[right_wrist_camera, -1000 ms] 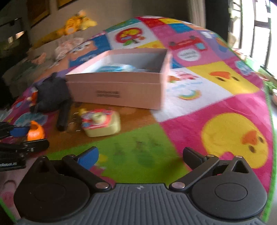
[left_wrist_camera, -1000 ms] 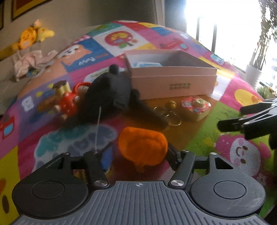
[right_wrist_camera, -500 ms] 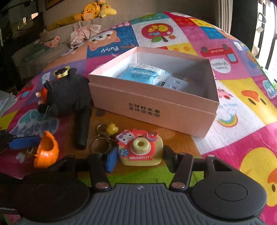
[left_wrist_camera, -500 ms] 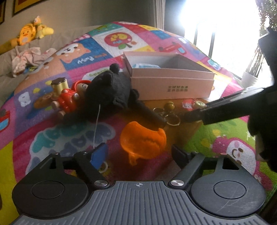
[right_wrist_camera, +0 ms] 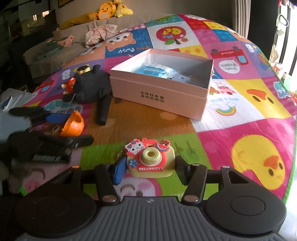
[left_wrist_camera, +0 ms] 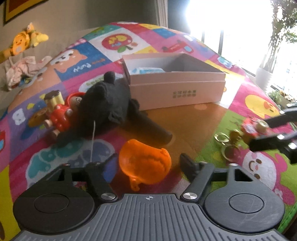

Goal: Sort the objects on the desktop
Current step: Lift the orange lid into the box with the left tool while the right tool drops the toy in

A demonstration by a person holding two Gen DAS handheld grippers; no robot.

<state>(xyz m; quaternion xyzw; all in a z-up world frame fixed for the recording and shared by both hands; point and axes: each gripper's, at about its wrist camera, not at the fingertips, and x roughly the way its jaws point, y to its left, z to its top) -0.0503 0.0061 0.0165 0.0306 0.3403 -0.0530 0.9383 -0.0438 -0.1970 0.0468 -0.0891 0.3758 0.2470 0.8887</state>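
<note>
An orange plastic cup (left_wrist_camera: 144, 166) lies tilted on the patchwork mat between the jaws of my left gripper (left_wrist_camera: 148, 163). The jaws are closing; the blue pad is at the cup's left rim and a gap shows on the right. My right gripper (right_wrist_camera: 150, 171) is shut on a yellow and red toy camera (right_wrist_camera: 151, 161). In the left wrist view the toy camera (left_wrist_camera: 254, 127) hangs at the right with key rings (left_wrist_camera: 228, 142) dangling from it. A pink open box (right_wrist_camera: 157, 98) stands behind, with a blue packet (right_wrist_camera: 154, 71) inside.
A black plush toy (left_wrist_camera: 107, 100) lies left of the box, its long tail stretched toward the cup. A red toy figure (left_wrist_camera: 59, 115) and a small gold-capped bottle (left_wrist_camera: 53, 97) lie beside the plush. Clothes and a yellow plush sit on a sofa (right_wrist_camera: 104, 11) beyond the mat.
My right gripper closed on the toy camera and pulled it back from the box, key rings trailing. My left jaws let go of the orange cup, widened, then narrowed around it again.
</note>
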